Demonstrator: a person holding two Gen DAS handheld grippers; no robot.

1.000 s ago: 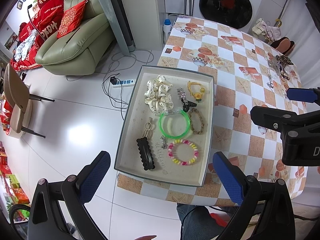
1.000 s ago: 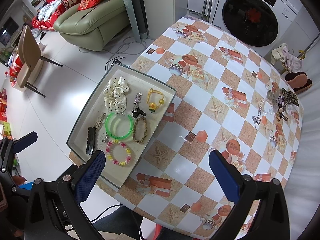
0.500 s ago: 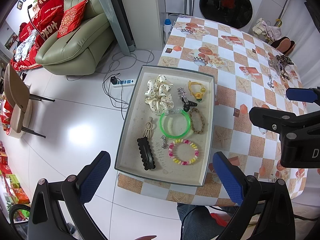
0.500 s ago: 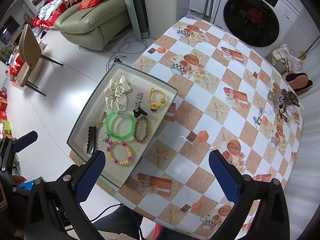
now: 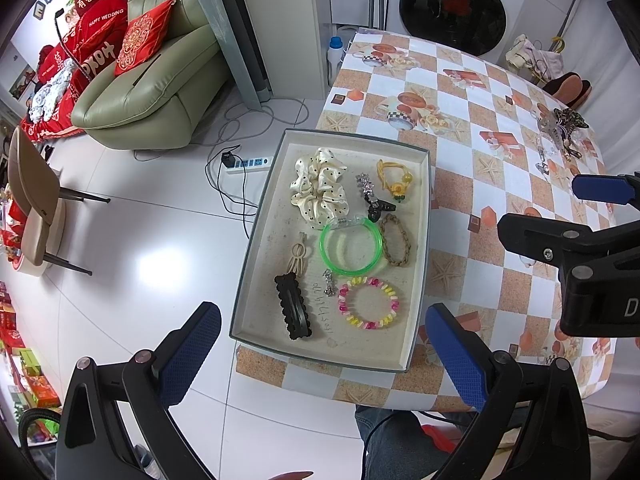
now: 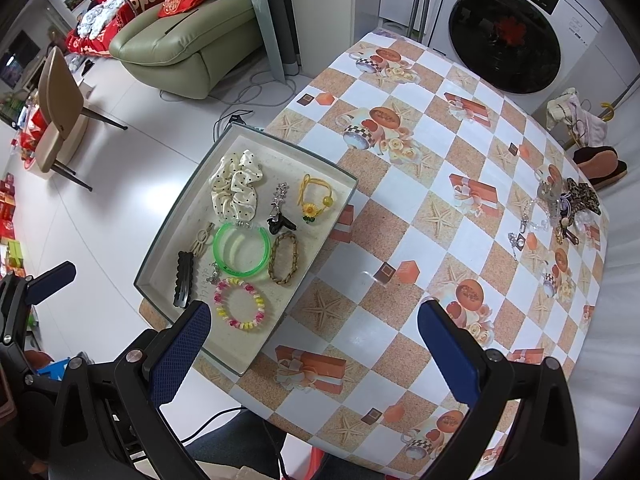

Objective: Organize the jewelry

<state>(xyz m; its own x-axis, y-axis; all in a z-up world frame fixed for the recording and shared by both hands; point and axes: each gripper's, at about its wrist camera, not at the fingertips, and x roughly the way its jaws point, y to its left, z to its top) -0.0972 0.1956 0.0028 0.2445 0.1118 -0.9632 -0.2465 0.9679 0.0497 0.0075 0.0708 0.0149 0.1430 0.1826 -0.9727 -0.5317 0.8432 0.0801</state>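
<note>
- Both claws hang high above the table (image 6: 400, 216), released and empty: the left claw (image 5: 320, 344) has its blue pads spread wide over the near end of the tray (image 5: 424, 240), and the right claw (image 6: 312, 344) is spread just as wide over bare tablecloth to the tray's right.
- The step in hand looks like fetching the next loose piece. A tangled heap of jewelry (image 6: 560, 208) lies well ahead and to the right of the right claw, near the table's far edge, well apart from the tray.
- To do it well, I would bring the right claw down over one strand at the heap's edge, not the middle, since chains and clips there seem knotted together and may drag neighbours along. Pinch low and lift slowly.
- The left claw is best kept clear of the tray's rim, ready to steady it.
- The tray sits directly ahead of the left claw and overhangs the table's edge a little, so a hard push could tip it.
- Inside it, farthest from the claw: a cream dotted scrunchie (image 5: 318, 188), a silver-and-black clip (image 5: 372, 200) and a yellow flower hair tie (image 5: 394, 182).
- In the middle: a green bangle (image 5: 350, 246), a braided brown bracelet (image 5: 394, 240) and a beige clip (image 5: 298, 258).
- Nearest: a black scalloped clip (image 5: 294, 306), a small silver charm (image 5: 329, 282) and a pink-and-yellow bead bracelet (image 5: 369, 303).
- Free floor remains along the tray's left side and near end.
</note>
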